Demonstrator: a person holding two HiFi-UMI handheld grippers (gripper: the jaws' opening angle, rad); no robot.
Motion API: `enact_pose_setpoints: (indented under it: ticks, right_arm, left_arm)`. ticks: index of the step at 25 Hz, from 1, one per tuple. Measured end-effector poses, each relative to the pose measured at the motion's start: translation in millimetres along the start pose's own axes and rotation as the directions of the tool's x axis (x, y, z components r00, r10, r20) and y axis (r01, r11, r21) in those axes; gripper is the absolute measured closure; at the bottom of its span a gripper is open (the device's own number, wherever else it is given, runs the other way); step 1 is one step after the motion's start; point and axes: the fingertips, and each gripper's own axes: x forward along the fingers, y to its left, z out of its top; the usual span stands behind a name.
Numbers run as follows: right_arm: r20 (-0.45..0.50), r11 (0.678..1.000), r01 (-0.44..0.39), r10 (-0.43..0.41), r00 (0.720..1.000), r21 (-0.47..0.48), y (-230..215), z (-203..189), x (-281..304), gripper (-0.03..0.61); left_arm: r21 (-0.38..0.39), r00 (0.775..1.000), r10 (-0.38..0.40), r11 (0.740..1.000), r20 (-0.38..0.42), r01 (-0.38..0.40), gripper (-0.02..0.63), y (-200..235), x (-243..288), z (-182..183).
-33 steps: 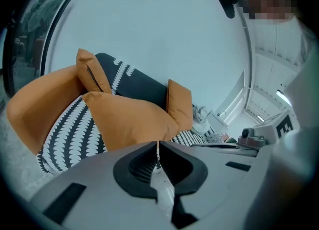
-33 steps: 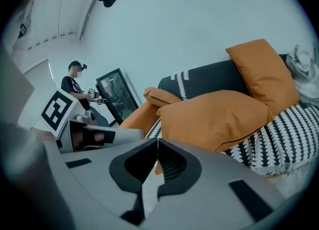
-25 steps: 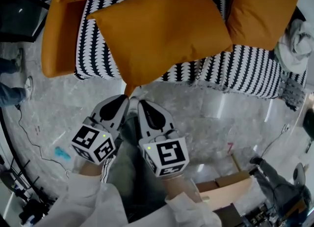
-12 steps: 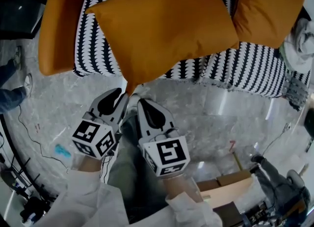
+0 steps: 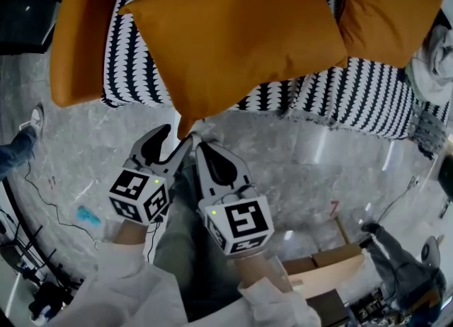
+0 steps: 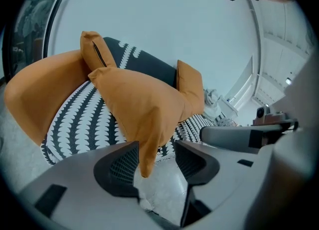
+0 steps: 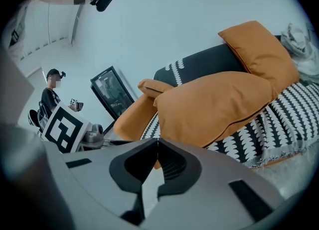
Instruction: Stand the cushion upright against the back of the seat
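Left gripper: my jaws are opening, the cushion corner now loose between them. Right gripper stays closed beside it. The cushion slumps on the seat, not yet upright.

We see a cardboard box sitting on the grey marble floor. There's a red mark just above the box and a blue scrap well off to its left. A bystander's shoe and a dark screen are far up-left of the box. A grey cloth bundle is far up-right of it.
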Motion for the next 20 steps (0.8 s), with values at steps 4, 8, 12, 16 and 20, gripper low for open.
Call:
enact_pose_setpoints:
  ticks: [4, 8, 12, 16, 20]
  right_arm:
    - [-0.003, 1.0, 0.006, -0.006, 1.0, -0.002, -8, -4, 2, 0.566]
    - [-0.016, 1.0, 0.012, -0.012, 1.0, 0.001, -12, -6, 0, 0.566]
    - [-0.02, 1.0, -0.002, 0.002, 1.0, 0.016, -12, -10, 4, 0.566]
    - [-0.02, 1.0, -0.008, 0.008, 1.0, 0.017, -13, -11, 3, 0.566]
    - [-0.021, 1.0, -0.004, 0.005, 1.0, 0.025, -16, -15, 0, 0.566]
  left_arm:
    - [-0.013, 1.0, -0.011, 1.0, -0.022, 0.011, 0.381, 4, 12, -10]
    - [-0.016, 0.999, -0.006, 1.0, -0.037, 0.005, 0.353, 6, 18, -15]
    - [-0.025, 0.999, 0.003, 1.0, -0.046, -0.004, 0.35, 13, 24, -24]
    - [-0.034, 0.998, 0.016, 0.999, -0.06, -0.018, 0.35, 17, 27, -30]
    - [-0.035, 0.997, 0.032, 0.999, -0.067, -0.034, 0.35, 17, 30, -33]
